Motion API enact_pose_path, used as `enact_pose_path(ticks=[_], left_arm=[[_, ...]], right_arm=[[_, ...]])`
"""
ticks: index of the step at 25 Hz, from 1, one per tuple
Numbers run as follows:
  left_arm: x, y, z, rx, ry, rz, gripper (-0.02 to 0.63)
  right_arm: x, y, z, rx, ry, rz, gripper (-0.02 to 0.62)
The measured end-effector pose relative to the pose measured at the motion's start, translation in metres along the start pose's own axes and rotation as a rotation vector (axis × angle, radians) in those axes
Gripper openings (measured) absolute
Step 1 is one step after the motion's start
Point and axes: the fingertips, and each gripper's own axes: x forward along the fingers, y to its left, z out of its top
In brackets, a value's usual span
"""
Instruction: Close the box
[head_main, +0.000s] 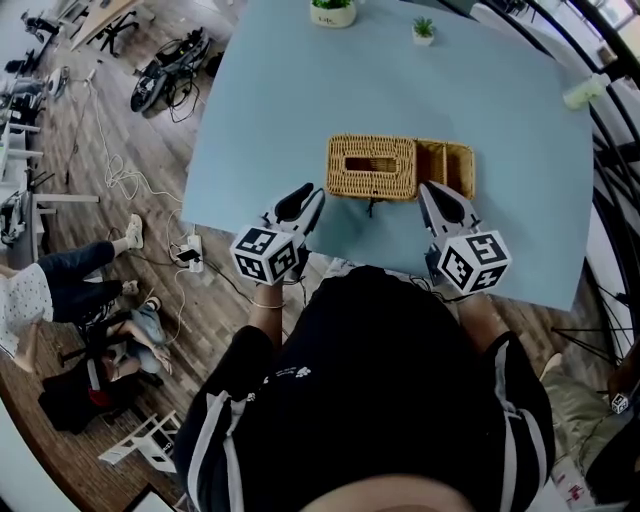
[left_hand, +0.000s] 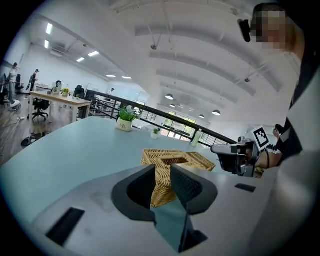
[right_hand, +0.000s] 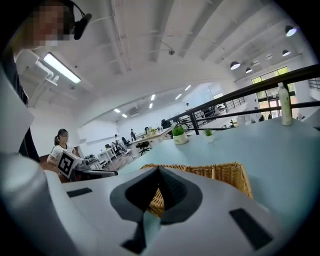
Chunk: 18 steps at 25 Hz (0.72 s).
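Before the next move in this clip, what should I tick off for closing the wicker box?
1. Box shut: not ok; the wicker box shows open compartments beside its slotted lid.
2. Hands free: ok; left gripper jaws apart, nothing between.
3. Same for the right gripper: ok; jaws together, empty.
4. Contact with box: cannot tell.
5. Clear surroundings: ok; potted plants stand far back on the table.
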Motion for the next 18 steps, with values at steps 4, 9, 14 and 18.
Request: enact_pose_path(ticks=[4,9,14,18], left_arm=[[-0.005,-0.008,0.026,0.030,-0.060,-0.006,0.075],[-0.008,-0.025,0.055,0.085,-0.114,-0.025,0.049],[-0.011,-0.041,0.073,0.147,-0.139,-0.058,0.020],[-0.010,-0.049,0.077,0.161,-0.146,-0.068,0.017]], right_arm=[[-0.002,0.001,0.018,-0.038,-0.045,-0.030,0.000],[-0.005,0.002,0.034,-0.044,-0.092,-0.034,0.000],[-0.007,0.006,0.043,-0.051,-0.118,-0.031,0.000],[-0.008,0.006,0.046,-0.038,-0.128,-0.021,0.000]])
